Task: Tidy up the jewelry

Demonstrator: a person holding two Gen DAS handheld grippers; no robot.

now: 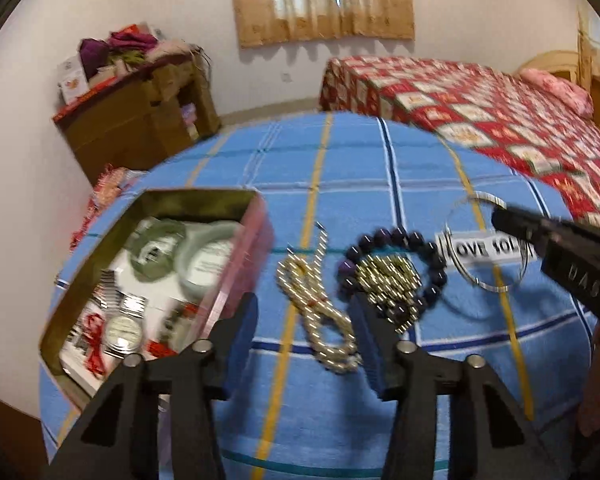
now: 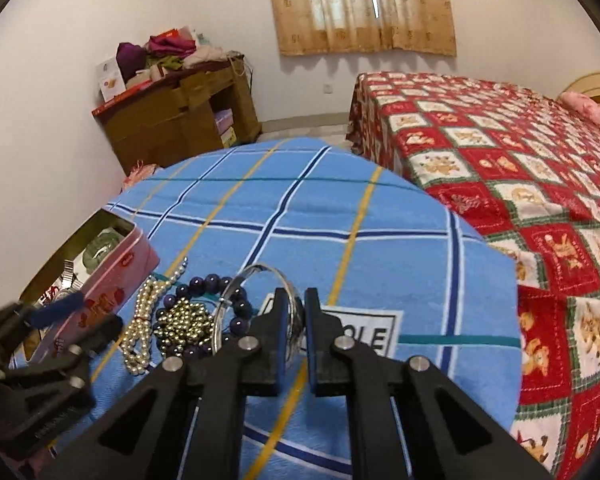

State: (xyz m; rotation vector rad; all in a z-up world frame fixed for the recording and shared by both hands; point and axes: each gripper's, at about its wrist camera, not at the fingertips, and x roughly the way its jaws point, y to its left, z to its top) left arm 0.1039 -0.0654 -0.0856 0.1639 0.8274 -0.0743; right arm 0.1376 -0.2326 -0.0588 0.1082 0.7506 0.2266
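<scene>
Surface: blue checked cloth (image 2: 380,240) on a round table, near a bed (image 2: 500,152) with a red quilt.
Bangle: thin silver bangle (image 2: 256,280), lifted over the cloth, next to the white label (image 2: 384,332).
Right gripper: right gripper (image 2: 298,300) nearly closed, its pads pinching the bangle rim.
Bead bracelet: dark purple bracelet (image 1: 396,268) lies flat with a heap of gold beads (image 1: 388,280) inside it.
Pearl necklace: pearl necklace (image 1: 320,304) lies between bracelet and tin.
Left gripper: left gripper (image 1: 304,324) wide open, holding nothing, over the necklace.
Tin: open pink tin (image 1: 244,272) at the left, with a watch (image 1: 124,328) and green bangles (image 1: 188,252) inside.
</scene>
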